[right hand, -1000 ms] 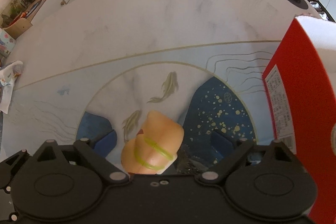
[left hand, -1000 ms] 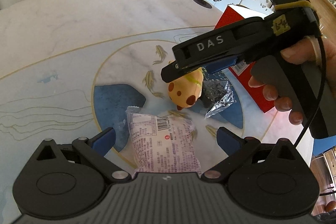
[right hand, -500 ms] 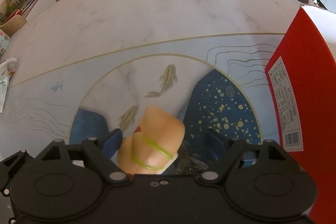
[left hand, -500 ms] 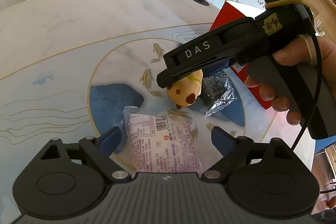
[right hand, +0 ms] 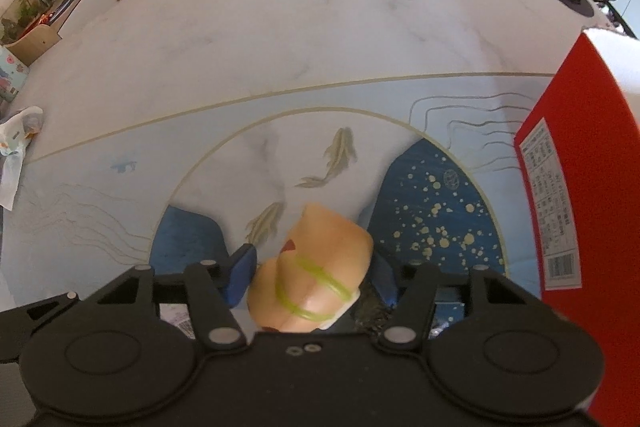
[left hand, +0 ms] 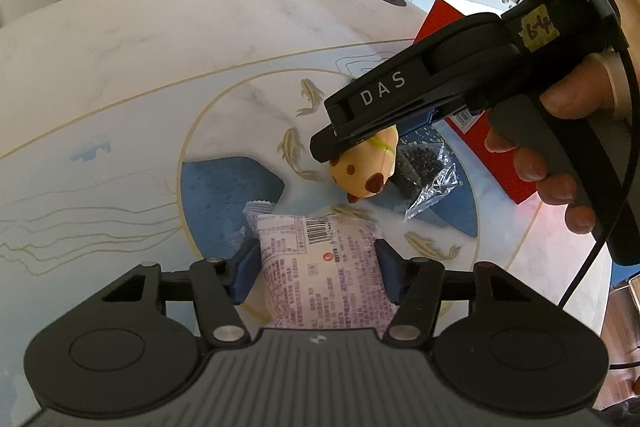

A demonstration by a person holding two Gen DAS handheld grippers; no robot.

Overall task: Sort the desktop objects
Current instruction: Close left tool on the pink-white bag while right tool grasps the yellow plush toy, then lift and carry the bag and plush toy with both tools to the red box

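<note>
**Now both tongs are closed on something**

Clearly, two things are gripped at the same moment. The left tongs (left hand: pixel 318 269) are closed on the snack packet (left hand: pixel 320 267), whose long axis runs straight forward from the tongs, so that its far end with the barcode points at the middle of the table (left hand: pixel 160 47). The blue pads (left hand: pixel 244 271) are pressed on its two long sides.

The right tongs (right hand: pixel 316 275) are closed around the spotted toy (right hand: pixel 316 279), which is seen from the left wrist view just beyond the packet and a little to the right. Whether the toy is lifted or rests on the table cannot be told.

A small clear bag of dark bits (left hand: pixel 424 175) lies just beside the toy, on the blue part of the table pattern. The red box (right hand: pixel 576 211) stands further to the right, near the right hand and well apart from the left one.

It is judged that the box is the place for sorting; if so, the toy is nearer to it, and the packet must be carried across to the right.
</note>
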